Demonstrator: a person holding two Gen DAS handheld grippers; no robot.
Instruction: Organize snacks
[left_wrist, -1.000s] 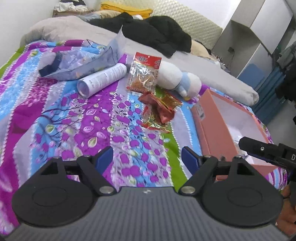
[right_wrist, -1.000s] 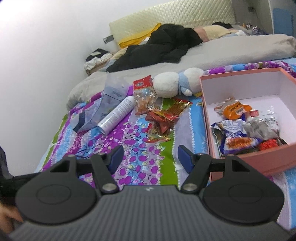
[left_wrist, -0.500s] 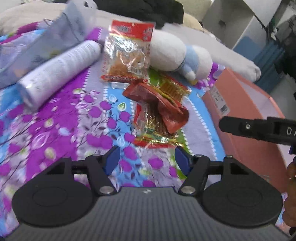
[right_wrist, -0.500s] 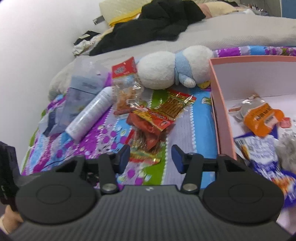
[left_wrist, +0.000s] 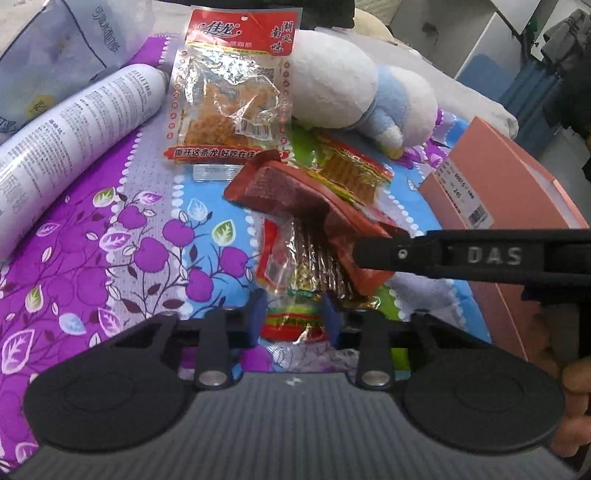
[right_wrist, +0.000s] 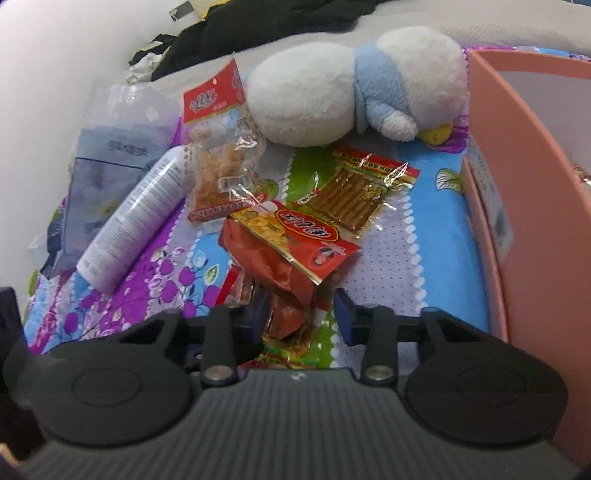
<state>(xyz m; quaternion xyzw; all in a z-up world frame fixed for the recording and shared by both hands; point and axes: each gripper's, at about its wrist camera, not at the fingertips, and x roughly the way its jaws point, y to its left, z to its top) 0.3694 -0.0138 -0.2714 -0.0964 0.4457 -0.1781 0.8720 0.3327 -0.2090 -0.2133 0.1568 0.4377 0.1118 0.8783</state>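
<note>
While both jaws are closing, I've got the left gripper (left_wrist: 291, 317) and right gripper (right_wrist: 301, 317) straddling the snack pile (right_wrist: 288, 258), nothing pinched; next, grip, then carry to the pink box (right_wrist: 535, 221) rightward.

Bright, even light; fisheye-warped edges

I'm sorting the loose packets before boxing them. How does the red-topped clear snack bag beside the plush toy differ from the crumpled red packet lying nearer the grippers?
The red-topped clear snack bag lies flat and alone; the crumpled red packet is folded and piled on other packets.
The clear bag shows its orange contents; the red packet is opaque foil.
The clear bag sits far from both grippers; the red packet's near end lies between the closing jaws of the right gripper.
Both rest on the floral bedspread.
</note>
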